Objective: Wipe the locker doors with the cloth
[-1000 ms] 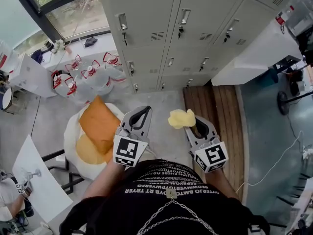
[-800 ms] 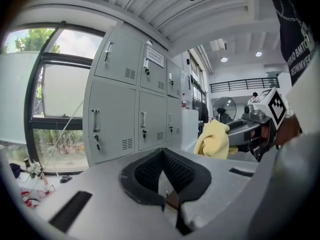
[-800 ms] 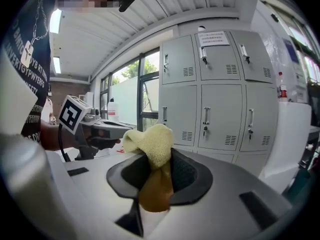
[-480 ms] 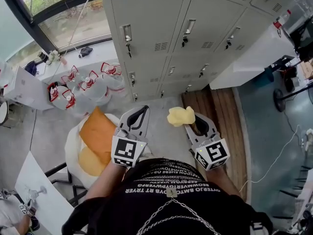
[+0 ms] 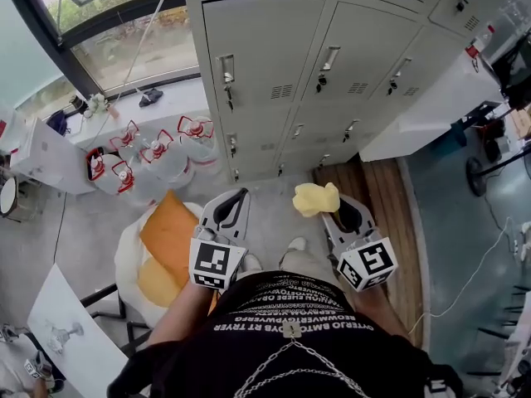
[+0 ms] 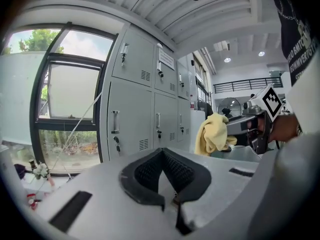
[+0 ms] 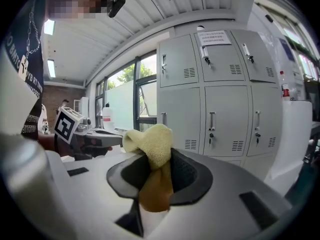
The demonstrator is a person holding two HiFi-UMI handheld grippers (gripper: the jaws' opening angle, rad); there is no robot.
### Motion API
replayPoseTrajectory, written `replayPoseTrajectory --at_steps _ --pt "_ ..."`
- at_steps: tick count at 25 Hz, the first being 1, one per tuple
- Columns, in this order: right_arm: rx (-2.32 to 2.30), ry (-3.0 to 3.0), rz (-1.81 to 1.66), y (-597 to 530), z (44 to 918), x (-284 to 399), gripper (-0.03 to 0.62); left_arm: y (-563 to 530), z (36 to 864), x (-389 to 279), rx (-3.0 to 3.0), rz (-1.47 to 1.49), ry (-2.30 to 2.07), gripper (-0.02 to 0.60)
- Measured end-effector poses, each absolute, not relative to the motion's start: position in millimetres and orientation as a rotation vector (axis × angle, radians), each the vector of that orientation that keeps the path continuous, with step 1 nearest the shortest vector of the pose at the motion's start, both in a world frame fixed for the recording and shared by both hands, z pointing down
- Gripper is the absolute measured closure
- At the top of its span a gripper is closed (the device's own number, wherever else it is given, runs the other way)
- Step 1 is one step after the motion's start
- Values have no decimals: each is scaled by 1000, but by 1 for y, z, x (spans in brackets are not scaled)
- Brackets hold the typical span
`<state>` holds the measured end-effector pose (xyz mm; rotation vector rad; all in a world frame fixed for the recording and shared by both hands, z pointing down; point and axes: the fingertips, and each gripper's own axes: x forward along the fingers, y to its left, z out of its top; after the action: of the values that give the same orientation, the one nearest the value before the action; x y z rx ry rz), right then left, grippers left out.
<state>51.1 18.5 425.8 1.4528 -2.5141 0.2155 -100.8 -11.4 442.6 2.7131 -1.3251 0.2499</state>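
Observation:
Grey metal lockers (image 5: 274,48) stand ahead, doors shut, each with a handle and a vent. My right gripper (image 5: 332,208) is shut on a yellow cloth (image 5: 314,199), which bunches up above its tips. In the right gripper view the cloth (image 7: 152,144) is pinched between the dark pads, and the lockers (image 7: 215,94) rise a short way beyond it. My left gripper (image 5: 236,197) is shut and holds nothing. The left gripper view shows its tips (image 6: 161,154) pressed together, with the cloth (image 6: 212,134) off to the right. Both grippers are apart from the doors.
Several big water bottles (image 5: 153,152) stand on the floor left of the lockers, below a window (image 5: 116,40). An orange cushion (image 5: 170,230) lies on a white chair at my left. A white counter (image 5: 431,98) juts out on the right above a wooden floor strip (image 5: 373,189).
Both grippers have moved forward towards the lockers, which now look larger and nearer in the head view. The cloth stays in the right gripper.

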Motion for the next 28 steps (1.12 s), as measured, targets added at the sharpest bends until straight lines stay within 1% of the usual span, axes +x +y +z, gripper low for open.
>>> replayPoseTrajectory --at_steps 6,14,21,28 --pt "1465 -2512 245 -1 436 65 497 -24 444 -102 2701 279 -1365 578" --pt "1441 -2575 212 -59 424 78 497 -83 437 -103 2662 294 -1458 578" --pt "1322 -2651 248 -121 426 68 497 -138 427 -107 2614 299 -1550 578" --pt "1250 -2689 215 -171 417 65 497 -188 424 -112 2546 271 -1635 578"
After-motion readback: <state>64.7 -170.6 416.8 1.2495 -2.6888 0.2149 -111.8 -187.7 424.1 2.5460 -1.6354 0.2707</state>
